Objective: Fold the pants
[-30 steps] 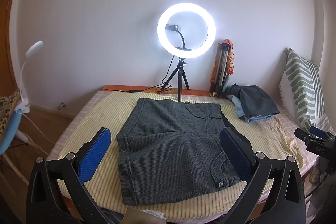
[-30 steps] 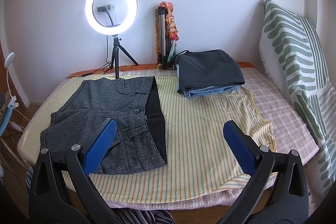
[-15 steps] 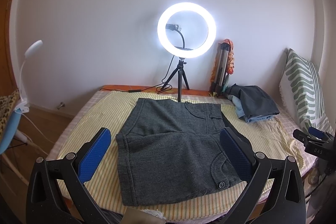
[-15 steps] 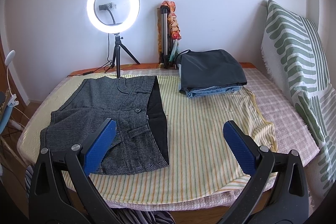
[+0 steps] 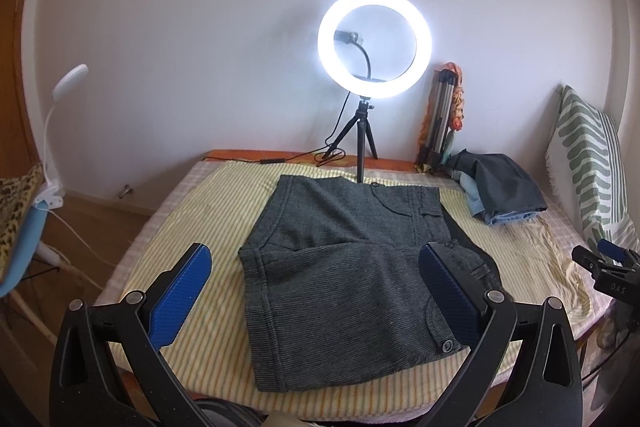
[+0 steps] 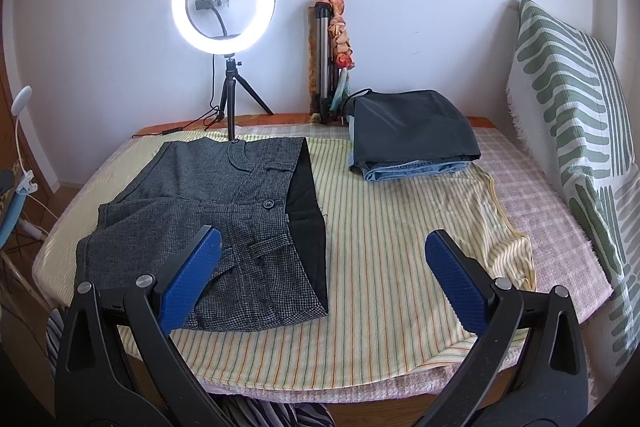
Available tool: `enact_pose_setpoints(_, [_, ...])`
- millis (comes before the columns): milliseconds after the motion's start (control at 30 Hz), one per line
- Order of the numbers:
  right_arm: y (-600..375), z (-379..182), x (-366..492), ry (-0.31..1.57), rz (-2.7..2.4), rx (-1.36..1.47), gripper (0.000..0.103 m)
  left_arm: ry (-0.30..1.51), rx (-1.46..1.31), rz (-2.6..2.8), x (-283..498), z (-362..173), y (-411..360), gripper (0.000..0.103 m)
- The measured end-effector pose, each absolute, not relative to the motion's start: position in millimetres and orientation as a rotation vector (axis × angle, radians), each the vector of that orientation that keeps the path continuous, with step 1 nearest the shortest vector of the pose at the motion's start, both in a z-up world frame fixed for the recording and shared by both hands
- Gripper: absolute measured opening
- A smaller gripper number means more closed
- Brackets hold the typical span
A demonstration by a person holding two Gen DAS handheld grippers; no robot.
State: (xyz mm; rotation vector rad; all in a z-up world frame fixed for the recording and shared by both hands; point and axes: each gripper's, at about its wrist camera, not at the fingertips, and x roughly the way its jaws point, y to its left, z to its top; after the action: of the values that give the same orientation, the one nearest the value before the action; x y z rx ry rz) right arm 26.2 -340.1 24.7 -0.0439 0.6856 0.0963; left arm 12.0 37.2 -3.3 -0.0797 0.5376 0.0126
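Left wrist view: the left gripper (image 5: 316,291) is held wide open above the near table edge, nothing gripped. The grey pants (image 5: 352,279) are seen spread flat on the striped cloth (image 5: 192,227), directly ahead between the blue pads. A lit ring light (image 5: 375,44) stands behind them; the right gripper (image 5: 608,267) is glimpsed at the far right.

Right wrist view: the right gripper (image 6: 322,273) is likewise spread wide and empty. The pants (image 6: 208,215) lie left of centre, dark lining exposed along their right edge. A folded clothes stack (image 6: 412,135) is noted at the back, well apart, and a green-patterned pillow (image 6: 576,115) at right.
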Motion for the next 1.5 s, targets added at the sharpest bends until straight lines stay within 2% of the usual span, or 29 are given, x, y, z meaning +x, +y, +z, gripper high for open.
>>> enact_pose_setpoints(367, [-325,2,67,0.719,0.186,-0.148,0.103,0.679,0.029,0.001,63,-25,100,0.103])
enact_pose_setpoints(500, [-320,-20,93,0.774,0.198,-0.159,0.103,0.769,-0.083,-0.037,95,-44,125,0.095])
enact_pose_setpoints(667, [-310,-52,110,0.851,0.245,-0.171,0.103,0.869,-0.192,-0.065,120,-74,134,0.09])
enact_pose_setpoints(1033, [-302,-98,62,0.888,0.388,-0.373,0.103,1.071,-0.348,-0.114,85,-132,119,0.089])
enact_pose_setpoints(1367, [-277,-119,28,0.735,0.504,-0.765,0.103,1.036,-0.034,-0.168,46,-126,70,0.089])
enact_pose_setpoints(1433, [-272,-121,30,0.722,0.511,-0.804,0.099,1.032,0.025,-0.18,45,-125,60,0.089])
enact_pose_setpoints(1500, [-271,-122,37,0.742,0.535,-0.798,0.088,1.035,0.072,-0.198,45,-126,50,0.084])
